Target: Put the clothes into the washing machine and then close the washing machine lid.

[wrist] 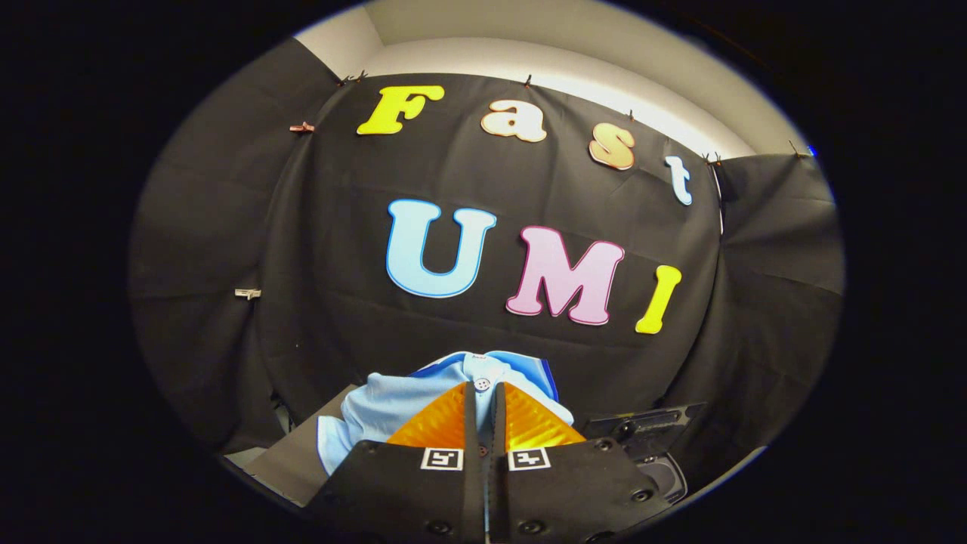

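Observation:
A light blue shirt (pixel 393 412) with a darker blue trim and a small button hangs bunched around my fingertips, lifted well above the surface below. My gripper (pixel 483 387) is shut on a fold of it, the two fingers pressed together with only a thin strip of cloth between them. Below and to the right of the fingers lies part of the washing machine (pixel 650 438), its dark control panel and a rounded rim showing. How the lid stands is hidden behind my fingers.
A grey flat surface (pixel 291 461) lies under the shirt to the left of the fingers. The black cloth wall (pixel 340 249) stands close ahead and wraps round both sides.

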Available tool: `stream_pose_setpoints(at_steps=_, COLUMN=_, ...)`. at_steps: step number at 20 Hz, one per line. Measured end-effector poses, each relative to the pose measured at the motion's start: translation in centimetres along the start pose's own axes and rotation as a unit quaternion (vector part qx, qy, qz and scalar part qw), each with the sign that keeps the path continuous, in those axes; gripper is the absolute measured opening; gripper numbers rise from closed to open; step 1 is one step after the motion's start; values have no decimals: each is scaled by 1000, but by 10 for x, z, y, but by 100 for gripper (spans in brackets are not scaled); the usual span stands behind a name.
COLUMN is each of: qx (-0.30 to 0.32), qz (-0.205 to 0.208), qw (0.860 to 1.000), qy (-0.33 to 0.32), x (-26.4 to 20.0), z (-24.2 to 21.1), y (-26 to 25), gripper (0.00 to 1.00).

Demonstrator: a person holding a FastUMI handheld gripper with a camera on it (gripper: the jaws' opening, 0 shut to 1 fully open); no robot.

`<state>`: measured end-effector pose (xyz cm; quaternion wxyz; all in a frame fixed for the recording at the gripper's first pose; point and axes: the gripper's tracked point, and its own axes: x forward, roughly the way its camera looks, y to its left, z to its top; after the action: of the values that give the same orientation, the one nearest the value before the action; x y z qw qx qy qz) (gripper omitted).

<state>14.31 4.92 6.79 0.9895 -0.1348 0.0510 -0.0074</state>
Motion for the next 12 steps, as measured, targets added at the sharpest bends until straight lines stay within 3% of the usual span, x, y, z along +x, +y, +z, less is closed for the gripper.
stream_pose_setpoints(at_steps=6, qx=21, qz=6, qw=999, qy=-26, x=-2, z=23, y=-52, gripper=7)
stream_pose_setpoints(at_steps=12, qx=18, qz=16, qw=999, qy=-40, x=4, z=28, y=-136, gripper=7)
